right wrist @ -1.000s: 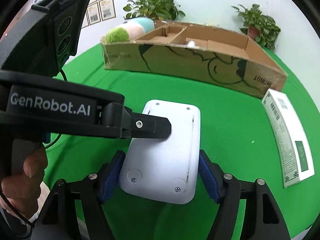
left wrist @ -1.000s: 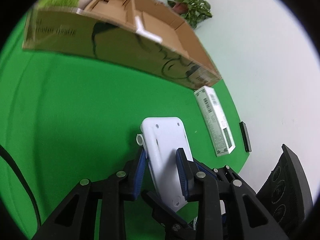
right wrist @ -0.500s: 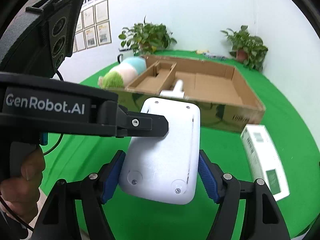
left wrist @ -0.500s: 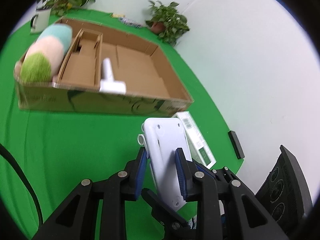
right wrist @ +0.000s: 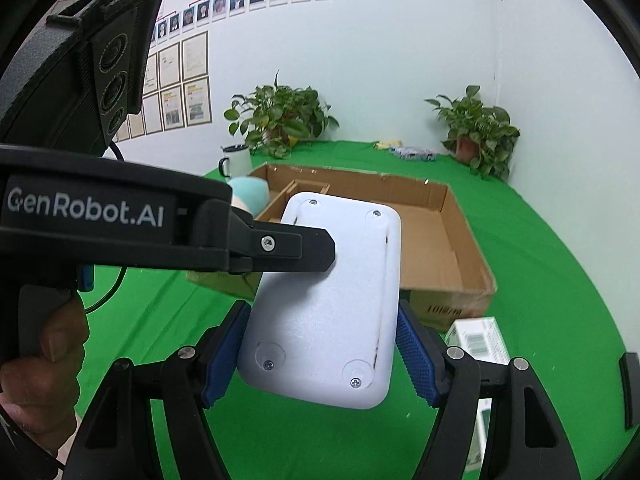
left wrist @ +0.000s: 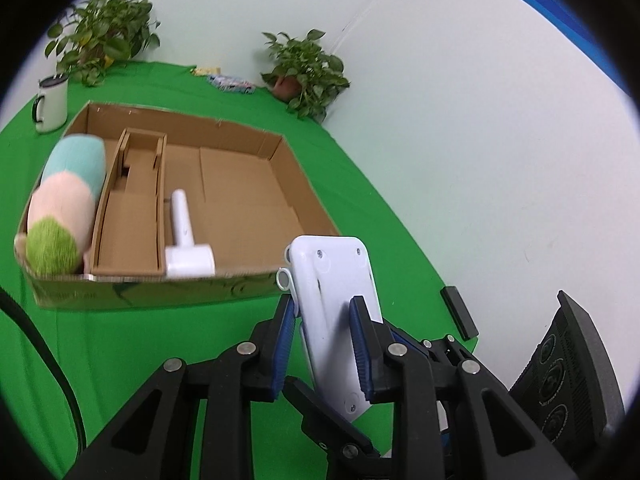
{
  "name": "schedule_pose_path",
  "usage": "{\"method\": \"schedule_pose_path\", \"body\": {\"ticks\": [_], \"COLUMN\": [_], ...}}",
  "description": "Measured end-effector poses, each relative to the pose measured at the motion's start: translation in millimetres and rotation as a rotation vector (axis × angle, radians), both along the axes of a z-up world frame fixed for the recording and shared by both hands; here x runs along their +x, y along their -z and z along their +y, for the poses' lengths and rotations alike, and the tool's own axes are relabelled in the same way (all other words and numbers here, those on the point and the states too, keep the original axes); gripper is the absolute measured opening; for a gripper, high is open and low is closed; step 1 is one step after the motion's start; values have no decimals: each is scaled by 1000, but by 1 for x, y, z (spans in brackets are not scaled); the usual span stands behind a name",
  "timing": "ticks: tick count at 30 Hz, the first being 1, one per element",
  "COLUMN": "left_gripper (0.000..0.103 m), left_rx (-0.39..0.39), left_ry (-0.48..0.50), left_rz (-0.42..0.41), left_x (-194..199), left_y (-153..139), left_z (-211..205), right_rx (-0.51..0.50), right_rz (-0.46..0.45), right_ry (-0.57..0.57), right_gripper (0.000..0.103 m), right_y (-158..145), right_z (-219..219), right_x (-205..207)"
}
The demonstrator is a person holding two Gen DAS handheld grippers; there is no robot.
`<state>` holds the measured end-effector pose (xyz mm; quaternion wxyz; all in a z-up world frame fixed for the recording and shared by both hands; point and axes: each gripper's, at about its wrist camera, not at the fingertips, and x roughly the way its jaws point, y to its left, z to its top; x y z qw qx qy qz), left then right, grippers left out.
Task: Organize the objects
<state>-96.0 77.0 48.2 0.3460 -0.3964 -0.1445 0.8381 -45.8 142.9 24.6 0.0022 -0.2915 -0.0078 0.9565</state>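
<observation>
A flat white device with rounded corners and small screws hangs in the air above the green tabletop, held from two sides. My right gripper is shut across its width, blue pads on both long edges. My left gripper is shut on its thin edge; one left finger reaches in from the left in the right wrist view. Beyond lies an open cardboard box with a plush toy in its left compartment and a white handled roller near the divider.
A white carton lies on the green cloth in front of the box's right corner. A small black bar sits near the table's right edge. Behind the box stand a white mug and two potted plants.
Both grippers have risen together with the white device. The box now sits lower in view and its inside shows, and the left view has rolled level.
</observation>
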Motion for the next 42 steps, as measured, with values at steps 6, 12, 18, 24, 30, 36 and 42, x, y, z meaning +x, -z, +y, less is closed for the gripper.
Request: {"method": "schedule_pose_path", "body": {"ticks": [6, 12, 18, 24, 30, 36, 42], "left_gripper": [26, 26, 26, 26, 26, 26, 26], "left_rx": [-14, -25, -27, -33, -36, -63, -75], "left_ry": [3, -7, -23, -33, -38, -33, -24], "left_rz": [44, 68, 108, 113, 109, 103, 83], "left_x": [-12, -33, -46, -62, -78, -93, -109], "left_y": [-20, -44, -63, -71, -72, -67, -57], "left_z": [8, 13, 12, 12, 13, 21, 29], "right_rx": [-6, -15, -22, -14, -18, -36, -55], "right_rz": [27, 57, 91, 94, 78, 59, 30], "right_ry": [11, 16, 1, -11, -20, -18, -11], "right_gripper": [69, 69, 69, 69, 69, 69, 69], "right_y": [-27, -54, -82, -96, -101, -97, -85], "right_z": [6, 18, 25, 28, 31, 42, 58], "right_x": [-8, -25, -44, -63, -89, -117, -141]}}
